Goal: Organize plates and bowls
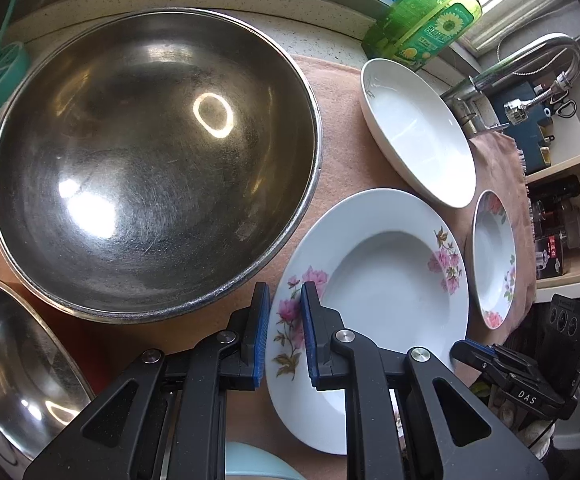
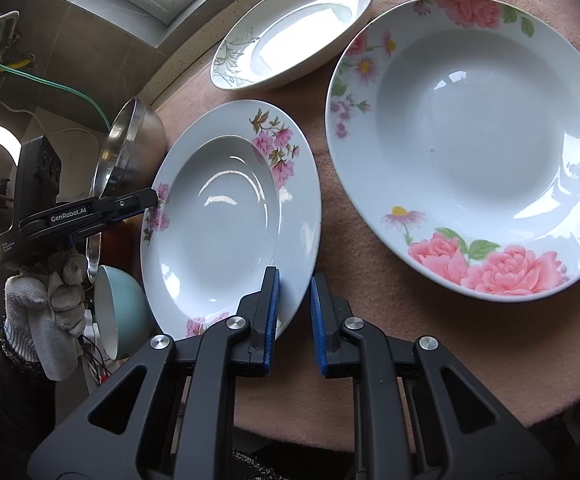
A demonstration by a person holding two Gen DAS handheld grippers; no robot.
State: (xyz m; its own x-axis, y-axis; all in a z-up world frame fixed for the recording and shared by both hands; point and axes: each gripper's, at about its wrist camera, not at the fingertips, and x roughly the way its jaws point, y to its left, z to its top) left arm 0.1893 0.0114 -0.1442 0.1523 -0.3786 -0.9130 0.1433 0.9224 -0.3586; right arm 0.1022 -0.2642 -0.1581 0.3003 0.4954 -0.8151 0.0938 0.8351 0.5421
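We have the pink-flowered plate (image 2: 226, 216) between us, lying flat on the peach cloth (image 2: 369, 360) that covers the surface. Our right gripper (image 2: 294, 312) has its blue-padded fingers (image 2: 274, 312) drawn in on the plate's near rim, one finger above the rim and the other just outside it, so we judge it clamped on that edge. Our left gripper (image 1: 286, 332) stands over the opposite rim of the same plate (image 1: 373, 300); its fingers (image 1: 262, 332) are nearly together with the flowered edge between them, and we read this as a pinch on the plate too, though the pads' contact is hard to confirm.

Just beside this plate lies the larger rose-patterned plate (image 2: 469, 140), and beyond both sits the white oval dish (image 2: 293, 28), each alone and unstacked. To the left is the big steel bowl (image 1: 150, 160), empty, with a second steel bowl (image 1: 14, 364) near it and a pale blue bowl (image 2: 122, 312) by the gloved hand (image 2: 46, 304) that carries the left gripper. A green bottle (image 1: 425, 20) and a faucet (image 1: 537, 56) stand at the back.

Nothing is nested yet as far as we can see: the plates still lie apart and the bowls are separate. We judge the sorting barely begun, with this first plate only gripped.
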